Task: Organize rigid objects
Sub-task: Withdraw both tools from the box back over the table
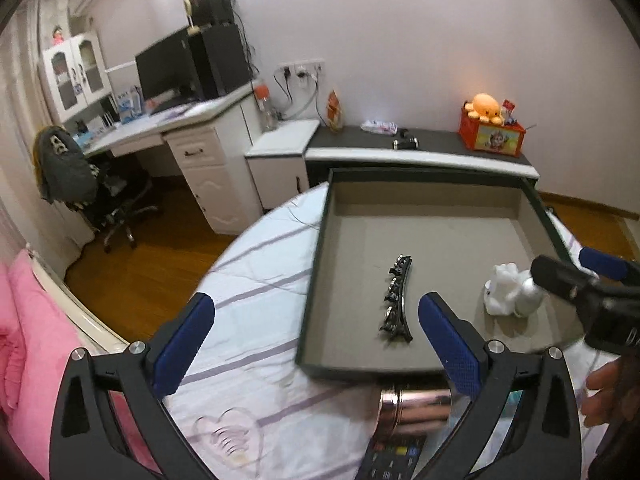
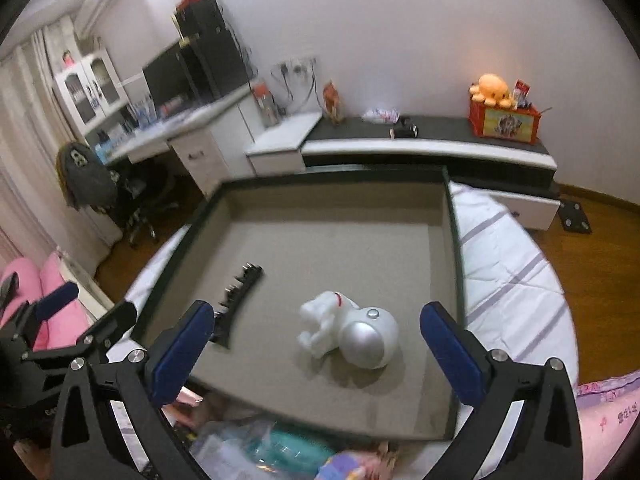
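Both the left gripper (image 1: 316,336) and the right gripper (image 2: 316,344) hang with jaws spread wide, grasping nothing. In the dark-rimmed tray (image 2: 336,240) on the striped bed (image 1: 256,304), a black hair clip (image 1: 397,295) lies near its left edge and a white astronaut figure (image 2: 352,330) lies toppled near its front edge, well apart.

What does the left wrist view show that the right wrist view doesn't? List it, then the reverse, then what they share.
Only the left wrist view: a shiny metal tin and a remote control on the near side of the tray.
Only the right wrist view: crinkled plastic packets by the tray's near edge.
Both: the dark-rimmed tray, with a black hair clip and a white astronaut figure lying inside, apart.
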`<move>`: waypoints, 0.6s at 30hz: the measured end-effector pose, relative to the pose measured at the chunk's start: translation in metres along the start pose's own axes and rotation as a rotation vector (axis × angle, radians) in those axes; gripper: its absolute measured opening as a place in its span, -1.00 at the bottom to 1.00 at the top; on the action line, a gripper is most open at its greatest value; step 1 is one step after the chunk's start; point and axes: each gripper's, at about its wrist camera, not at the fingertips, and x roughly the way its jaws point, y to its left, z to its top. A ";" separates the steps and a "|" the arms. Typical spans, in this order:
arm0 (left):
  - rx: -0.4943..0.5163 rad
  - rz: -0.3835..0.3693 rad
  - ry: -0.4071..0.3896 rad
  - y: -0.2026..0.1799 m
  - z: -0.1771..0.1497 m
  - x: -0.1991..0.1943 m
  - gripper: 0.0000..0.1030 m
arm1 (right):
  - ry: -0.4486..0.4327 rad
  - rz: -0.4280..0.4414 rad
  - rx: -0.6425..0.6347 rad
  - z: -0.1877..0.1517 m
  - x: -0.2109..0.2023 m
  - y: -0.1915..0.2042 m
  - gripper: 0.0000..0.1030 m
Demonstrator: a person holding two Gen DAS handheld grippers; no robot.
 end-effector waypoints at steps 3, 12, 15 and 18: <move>-0.015 -0.015 -0.045 0.011 -0.008 -0.031 1.00 | -0.075 -0.010 0.019 -0.008 -0.036 0.008 1.00; -0.027 -0.106 -0.245 0.052 -0.046 -0.110 1.00 | -0.276 -0.199 0.068 -0.069 -0.156 0.034 1.00; -0.007 -0.115 -0.269 0.055 -0.061 -0.124 1.00 | -0.304 -0.283 0.102 -0.093 -0.183 0.040 1.00; -0.025 -0.143 -0.256 0.059 -0.076 -0.132 1.00 | -0.318 -0.329 0.129 -0.115 -0.200 0.040 1.00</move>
